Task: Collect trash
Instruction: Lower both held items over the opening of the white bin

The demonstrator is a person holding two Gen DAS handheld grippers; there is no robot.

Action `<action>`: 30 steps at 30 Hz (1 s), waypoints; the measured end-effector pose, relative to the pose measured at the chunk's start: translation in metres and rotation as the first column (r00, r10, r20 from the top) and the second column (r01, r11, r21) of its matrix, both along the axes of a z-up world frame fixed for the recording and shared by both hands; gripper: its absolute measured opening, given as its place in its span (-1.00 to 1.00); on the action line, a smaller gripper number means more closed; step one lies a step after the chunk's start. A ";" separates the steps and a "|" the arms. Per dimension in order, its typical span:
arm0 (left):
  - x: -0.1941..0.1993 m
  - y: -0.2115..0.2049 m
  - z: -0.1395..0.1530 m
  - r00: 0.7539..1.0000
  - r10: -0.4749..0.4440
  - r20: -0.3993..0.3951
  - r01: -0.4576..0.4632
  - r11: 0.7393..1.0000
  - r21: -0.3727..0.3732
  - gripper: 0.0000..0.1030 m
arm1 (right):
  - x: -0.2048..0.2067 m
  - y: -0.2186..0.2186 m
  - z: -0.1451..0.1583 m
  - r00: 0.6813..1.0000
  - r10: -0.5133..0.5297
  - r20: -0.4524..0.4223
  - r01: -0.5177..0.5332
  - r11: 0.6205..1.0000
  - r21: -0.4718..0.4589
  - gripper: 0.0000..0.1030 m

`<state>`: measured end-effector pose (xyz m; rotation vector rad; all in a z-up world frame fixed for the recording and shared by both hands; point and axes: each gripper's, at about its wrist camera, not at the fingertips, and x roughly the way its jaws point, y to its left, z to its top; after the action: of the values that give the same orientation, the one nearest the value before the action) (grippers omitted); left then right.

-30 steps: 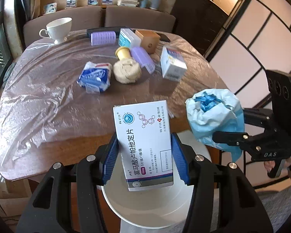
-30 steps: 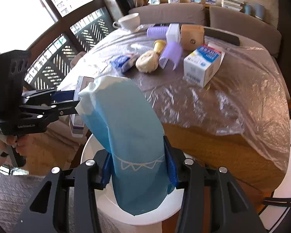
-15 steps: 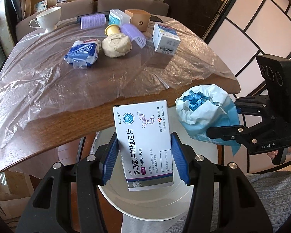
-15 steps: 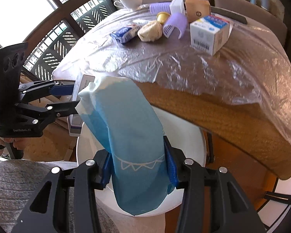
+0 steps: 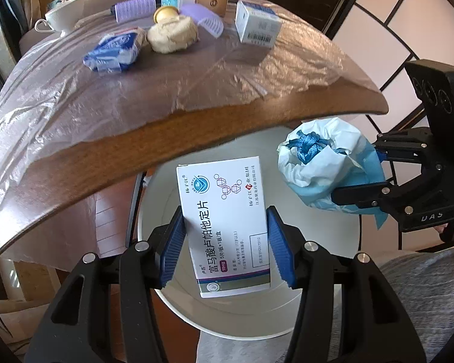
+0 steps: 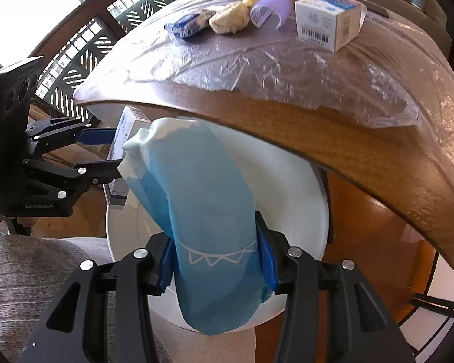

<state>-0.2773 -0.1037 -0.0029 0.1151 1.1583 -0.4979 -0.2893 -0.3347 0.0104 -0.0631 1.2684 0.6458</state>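
- left gripper (image 5: 225, 248) is clamped tight on a white medicine box (image 5: 224, 220), right over the white bin (image 5: 227, 317)
- right gripper (image 6: 216, 264) squeezes a blue paper bag (image 6: 196, 211), also above it

Two grippers: the left gripper (image 5: 225, 242) clamps one medicine box (image 5: 225, 227), the right gripper (image 6: 216, 260) one blue wrapper (image 6: 196, 211). One white bin (image 5: 245, 317); one far teacup (image 5: 64, 15).

We note both wrist views look down, close over the white bin (image 5: 227, 317) (image 6: 302, 181); both share the surface edge (image 5: 136, 139) (image 6: 348, 151).
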 end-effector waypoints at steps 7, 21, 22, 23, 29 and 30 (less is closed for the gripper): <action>-0.003 -0.003 -0.015 1.000 -0.018 -0.018 0.019 0.999 0.030 0.05 | 0.004 0.008 -0.018 1.000 0.022 -0.021 -0.023 1.000 -0.019 -0.12; 0.006 -0.014 -0.048 0.997 -0.044 -0.058 0.048 0.995 0.085 0.05 | 0.021 0.010 -0.052 0.998 -0.005 -0.067 0.001 0.998 -0.060 -0.12; 0.007 -0.015 -0.050 0.997 -0.049 -0.059 0.054 0.994 0.091 0.05 | 0.021 0.011 -0.053 0.998 -0.005 -0.068 0.001 0.998 -0.063 -0.12; 0.007 -0.017 -0.052 0.997 -0.054 -0.061 0.060 0.994 0.096 0.05 | 0.019 0.012 -0.054 0.998 -0.005 -0.068 0.001 0.998 -0.067 -0.12; 0.009 -0.022 -0.059 0.996 -0.070 -0.063 0.077 0.991 0.114 0.05 | 0.021 0.016 -0.059 0.998 -0.006 -0.065 0.000 0.996 -0.093 -0.12; 0.010 -0.023 -0.059 0.996 -0.071 -0.062 0.078 0.990 0.115 0.05 | 0.020 0.013 -0.060 0.998 -0.007 -0.066 0.000 0.995 -0.096 -0.12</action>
<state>-0.2678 -0.1268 -0.0618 0.2477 1.2433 -0.5022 -0.2693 -0.3217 -0.0497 -0.1194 1.3624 0.5880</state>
